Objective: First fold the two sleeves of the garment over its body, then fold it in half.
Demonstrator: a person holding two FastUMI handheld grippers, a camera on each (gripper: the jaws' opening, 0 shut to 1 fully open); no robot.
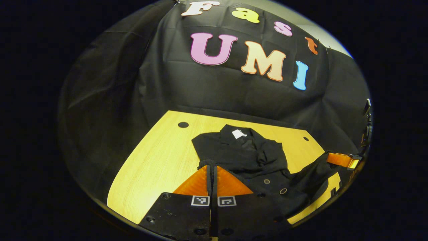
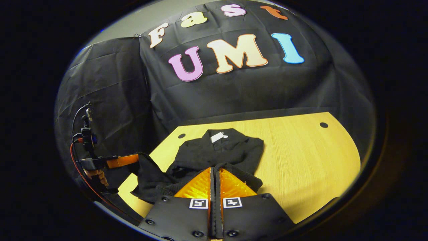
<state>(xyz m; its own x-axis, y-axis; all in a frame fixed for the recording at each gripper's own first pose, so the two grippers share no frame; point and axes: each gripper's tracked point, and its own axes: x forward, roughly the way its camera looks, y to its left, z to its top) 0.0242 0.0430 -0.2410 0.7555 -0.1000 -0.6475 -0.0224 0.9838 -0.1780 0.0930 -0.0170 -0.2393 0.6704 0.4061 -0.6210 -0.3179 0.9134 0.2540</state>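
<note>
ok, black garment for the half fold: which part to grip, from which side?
Probably the near hem, one gripper at each bottom corner, coming in from the table's front edge. The garment lies collar-away with its white tag at the far end, so lifting the hem toward the collar halves it. Both the left gripper and right gripper look shut on that edge.

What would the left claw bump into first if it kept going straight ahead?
Probably the black garment: the left claw, shut on its near hem, points across its body toward the collar. Depth is hard to judge.

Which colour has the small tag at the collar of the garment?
White; the tag shows best in the left gripper view, against the black garment.
</note>
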